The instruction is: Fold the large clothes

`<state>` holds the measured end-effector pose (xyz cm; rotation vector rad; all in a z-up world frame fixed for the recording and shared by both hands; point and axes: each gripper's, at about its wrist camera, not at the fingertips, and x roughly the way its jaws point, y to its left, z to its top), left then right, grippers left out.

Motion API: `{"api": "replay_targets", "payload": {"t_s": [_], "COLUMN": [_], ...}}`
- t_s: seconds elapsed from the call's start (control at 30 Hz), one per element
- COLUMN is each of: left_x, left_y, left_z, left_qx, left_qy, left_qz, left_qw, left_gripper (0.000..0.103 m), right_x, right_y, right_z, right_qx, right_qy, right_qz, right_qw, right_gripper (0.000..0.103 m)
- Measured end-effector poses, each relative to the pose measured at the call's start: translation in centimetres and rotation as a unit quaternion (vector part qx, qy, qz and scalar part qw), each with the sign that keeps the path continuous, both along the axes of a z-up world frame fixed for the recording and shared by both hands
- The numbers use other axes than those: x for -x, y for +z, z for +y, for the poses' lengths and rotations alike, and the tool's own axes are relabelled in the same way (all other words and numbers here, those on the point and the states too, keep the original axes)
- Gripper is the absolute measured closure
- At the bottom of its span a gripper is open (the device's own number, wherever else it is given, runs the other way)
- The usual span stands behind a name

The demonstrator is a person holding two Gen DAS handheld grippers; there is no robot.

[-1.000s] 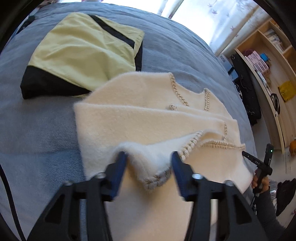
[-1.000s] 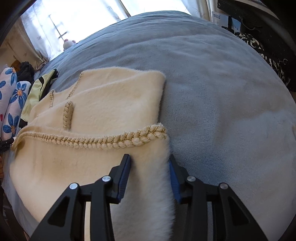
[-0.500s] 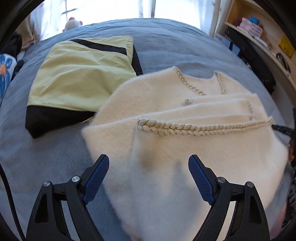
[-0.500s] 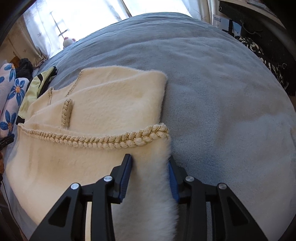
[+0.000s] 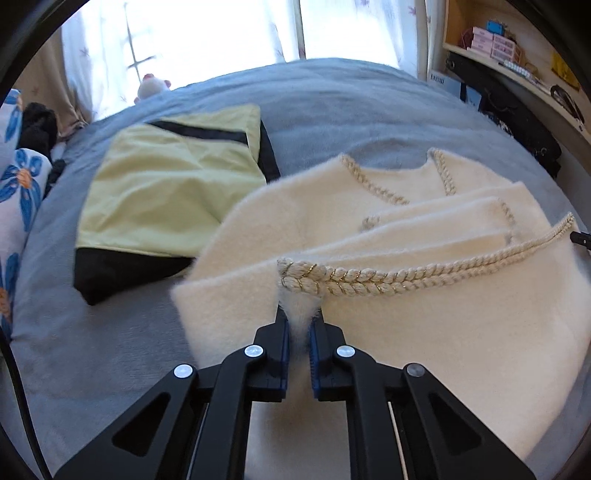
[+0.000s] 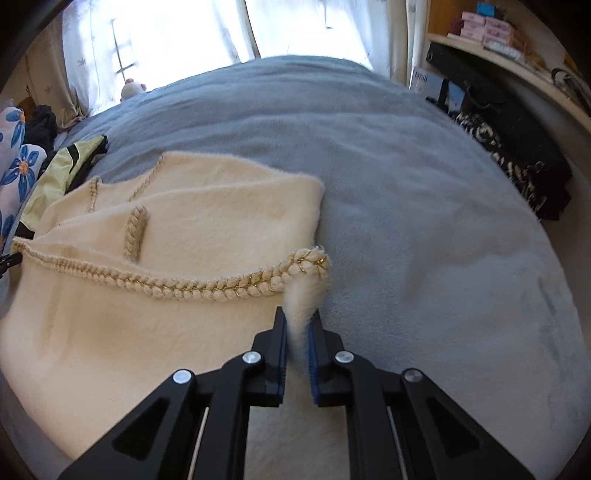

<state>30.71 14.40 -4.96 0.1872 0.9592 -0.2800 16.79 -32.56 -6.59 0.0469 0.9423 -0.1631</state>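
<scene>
Both claws, left gripper [image 5: 299, 326] and right gripper [image 6: 297, 325], pinch the cream sweater [image 5: 461, 325] just below its braided hem [image 5: 406, 275]; the right's jaws are closing. Next, carry this hem toward the neckline.

A bed [image 5: 332, 110] covered by a grey-blue blanket fills the middle of both views. On it lies a folded yellow-green garment [image 5: 170, 188] with black panels, seen flat in the left wrist view and only as an edge at far left in the right wrist view. At the far end of the bed a small plush toy [image 5: 153, 85] sits before a bright window hung with sheer patterned curtains [image 5: 369, 26]. At left, a white fabric with blue flowers [image 5: 22, 184] and a black item [image 5: 37, 125] beside it. At right, a wooden shelf [image 5: 517, 66] carrying pink boxes [image 5: 493, 40]; below it, dark bags [image 6: 517, 155].
</scene>
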Motion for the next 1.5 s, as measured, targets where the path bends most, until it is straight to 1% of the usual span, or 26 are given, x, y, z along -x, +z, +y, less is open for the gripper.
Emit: {"api": "replay_targets", "payload": {"t_s": [0.1,0.17,0.23,0.3,0.37,0.47,0.53,0.6,0.67,0.73,0.8,0.83,0.9,0.97,1.03,1.07,1.1,1.13,1.17,1.2,1.3,1.33,1.37,1.4,1.5], "left_x": [1.1,1.9,2.1,1.8,1.1,-0.8,-2.4,-3.8,-5.7,-7.3,-8.7,-9.2,-9.7,-9.9,-10.1,-10.2,-10.2,-10.3,-10.2,-10.2,-9.2,-8.7,-8.4,-7.9,-6.6], "left_y": [2.7,4.7,6.5,7.7,8.2,7.9,7.1,5.9,3.9,1.5,-1.2,-2.5,-4.5,-5.5,-5.9,-5.8,-5.7,-5.6,-5.3,-4.9,-3.0,-2.0,-1.4,-0.6,1.2], "left_z": [0.4,0.6,1.0,1.4,2.0,3.3,4.2,4.5,4.2,3.6,3.0,2.8,2.7,2.6,2.7,2.8,2.9,3.1,3.2,3.4,4.3,4.6,4.6,4.5,3.2], "left_qx": [0.005,0.008,0.015,0.021,0.017,0.022,0.031,0.037,0.032,0.016,-0.012,-0.02,-0.029,-0.03,-0.026,-0.024,-0.02,-0.022,-0.024,-0.024,0.005,0.01,0.013,0.02,0.037], "left_qy": [0.02,0.042,0.07,0.095,0.121,0.167,0.194,0.213,0.222,0.229,0.236,0.237,0.239,0.236,0.234,0.233,0.231,0.233,0.236,0.241,0.251,0.259,0.263,0.263,0.249], "left_qz": [-0.024,-0.044,-0.063,-0.078,-0.089,-0.087,-0.085,-0.08,-0.067,-0.054,-0.045,-0.04,-0.034,-0.038,-0.038,-0.036,-0.033,-0.03,-0.027,-0.023,-0.022,-0.031,-0.037,-0.044,-0.065], "left_qw": [0.9995,0.9981,0.9954,0.9922,0.9885,0.9818,0.9768,0.9731,0.9722,0.9717,0.9708,0.9704,0.97,0.9705,0.9711,0.9716,0.9722,0.9719,0.9711,0.9701,0.9677,0.9652,0.964,0.9635,0.9657], "left_gripper": [0.097,0.097,0.097,0.097,0.097,0.097,0.097,0.097,0.097,0.097,0.097,0.097,0.097,0.096,0.095,0.095,0.094,0.088,0.084,0.078,0.077,0.077,0.077,0.077,0.077], "right_x": [0.7,0.6,0.1,-1.1,-2.9,-6.0,-8.5,-10.8,-13.3,-15.6,-17.2,-17.7,-18.4,-18.4,-18.1,-18.1,-17.9,-17.6,-17.3,-16.8,-14.6,-14.2,-13.7,-13.6,-14.0], "right_y": [2.8,5.0,6.7,8.3,9.6,10.3,9.9,8.7,6.3,3.2,-0.1,-1.5,-4.2,-5.7,-5.8,-5.7,-5.5,-5.2,-4.7,-4.2,-2.1,-1.4,-0.7,-0.2,0.8], "right_z": [0.6,1.2,1.8,2.3,2.5,2.6,2.7,2.9,3.0,3.0,2.8,2.5,1.7,1.1,0.8,0.5,0.3,0.1,-0.5,-1.0,-2.5,-2.7,-2.5,-1.9,2.0], "right_qx": [0.006,0.011,0.02,0.026,0.026,0.017,0.012,0.016,0.016,0.019,0.04,0.044,0.036,0.027,0.019,0.009,0.0,-0.012,-0.032,-0.055,-0.135,-0.144,-0.144,-0.133,-0.071], "right_qy": [0.004,0.011,0.018,0.021,0.016,0.004,-0.001,-0.005,-0.016,-0.024,-0.036,-0.04,-0.048,-0.056,-0.059,-0.058,-0.057,-0.056,-0.057,-0.06,-0.069,-0.071,-0.067,-0.059,-0.019], "right_qz": [-0.036,-0.061,-0.084,-0.105,-0.127,-0.146,-0.15,-0.142,-0.112,-0.073,-0.034,-0.019,0.012,0.019,0.015,0.014,0.015,0.013,0.01,0.002,-0.05,-0.062,-0.071,-0.073,-0.059], "right_qw": [0.999,0.998,0.996,0.994,0.991,0.989,0.989,0.99,0.993,0.997,0.998,0.998,0.998,0.998,0.998,0.998,0.998,0.998,0.998,0.997,0.987,0.985,0.985,0.987,0.996], "right_gripper": [0.095,0.095,0.095,0.095,0.095,0.095,0.095,0.095,0.095,0.095,0.095,0.095,0.095,0.094,0.094,0.091,0.087,0.084,0.08,0.08,0.08,0.08,0.079,0.079,0.079]}}
